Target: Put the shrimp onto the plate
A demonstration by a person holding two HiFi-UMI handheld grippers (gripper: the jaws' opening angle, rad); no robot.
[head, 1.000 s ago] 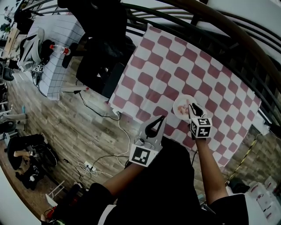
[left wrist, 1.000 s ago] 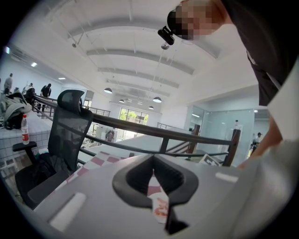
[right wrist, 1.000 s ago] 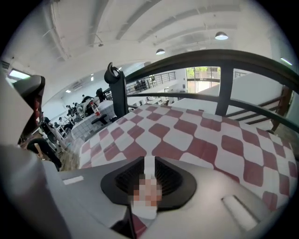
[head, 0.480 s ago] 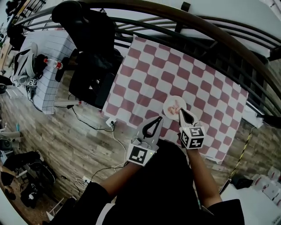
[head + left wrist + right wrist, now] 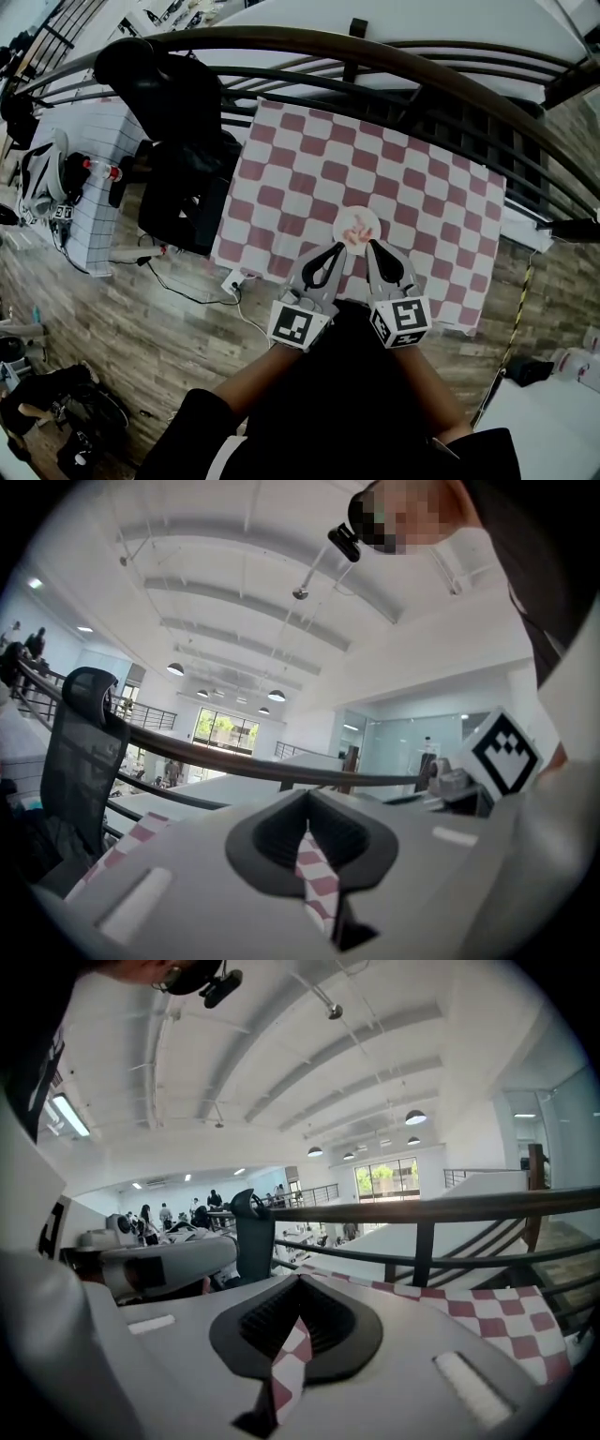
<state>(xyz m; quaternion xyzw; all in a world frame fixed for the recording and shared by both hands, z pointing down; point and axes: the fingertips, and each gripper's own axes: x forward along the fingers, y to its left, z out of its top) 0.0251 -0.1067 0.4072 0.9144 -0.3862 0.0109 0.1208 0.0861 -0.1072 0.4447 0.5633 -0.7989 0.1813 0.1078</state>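
Observation:
In the head view a small white plate [image 5: 345,220] lies on the red-and-white checked cloth [image 5: 394,178], with a pink shrimp [image 5: 356,231] on it. My left gripper [image 5: 338,248] is shut and empty, its tips just short of the plate's near edge. Beside it my right gripper [image 5: 370,246] is shut too, with nothing held, its tips at the plate's near right edge. In the left gripper view the left gripper [image 5: 306,819] aims over the cloth at the room; the right gripper [image 5: 300,1283] does the same in its own view. Neither gripper view shows plate or shrimp.
A curved dark railing [image 5: 309,42] runs behind the table. A black office chair [image 5: 178,122] stands at the table's left, beside a white gridded table [image 5: 98,178] with a bottle. Cables [image 5: 183,291] lie on the wooden floor. The person's arms [image 5: 281,384] reach from below.
The right gripper has left the plate, drawn back toward the person and shut. The shrimp stays on the plate. The head camera has shifted, so the table sits higher in view.

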